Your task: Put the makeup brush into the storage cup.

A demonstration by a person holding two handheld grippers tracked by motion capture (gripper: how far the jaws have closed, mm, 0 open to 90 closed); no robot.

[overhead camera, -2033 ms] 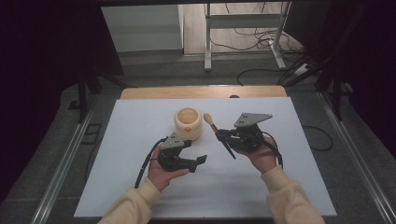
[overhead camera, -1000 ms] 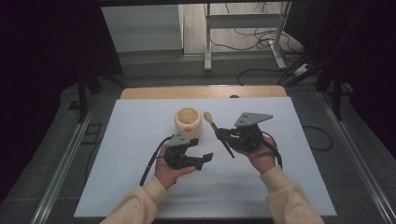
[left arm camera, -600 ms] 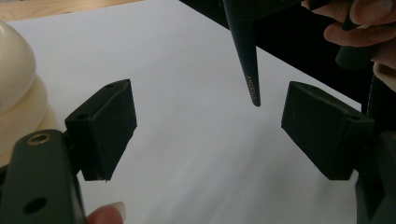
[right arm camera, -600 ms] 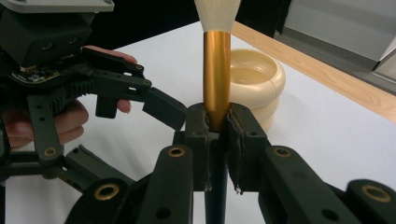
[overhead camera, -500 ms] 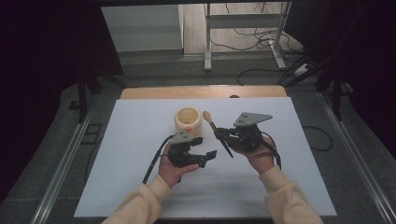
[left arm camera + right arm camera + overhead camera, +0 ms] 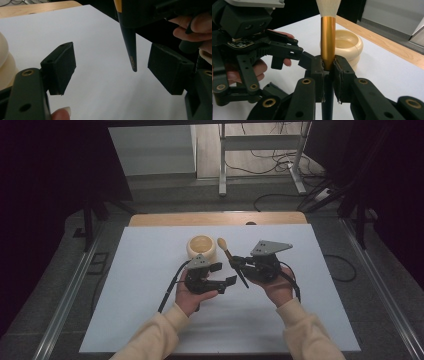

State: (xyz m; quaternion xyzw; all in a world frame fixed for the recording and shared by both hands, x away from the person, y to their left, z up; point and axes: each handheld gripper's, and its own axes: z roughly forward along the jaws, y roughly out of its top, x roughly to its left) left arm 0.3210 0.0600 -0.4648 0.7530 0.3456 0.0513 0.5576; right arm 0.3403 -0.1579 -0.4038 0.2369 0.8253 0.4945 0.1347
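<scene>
Your left gripper (image 6: 231, 280) has swung in, jaws wide around the makeup brush's (image 6: 328, 40) dark handle tip — your right gripper (image 6: 328, 65) clamps its gold ferrule — likely a handover.

You'll find one bit of print: small gold lettering runs along the dark tapered handle of the brush (image 6: 131, 47), near its tip, in the left gripper view. It's too small and blurred for you to make out any letters. Nothing else you can see carries legible text, numbers, brands or signs.
</scene>
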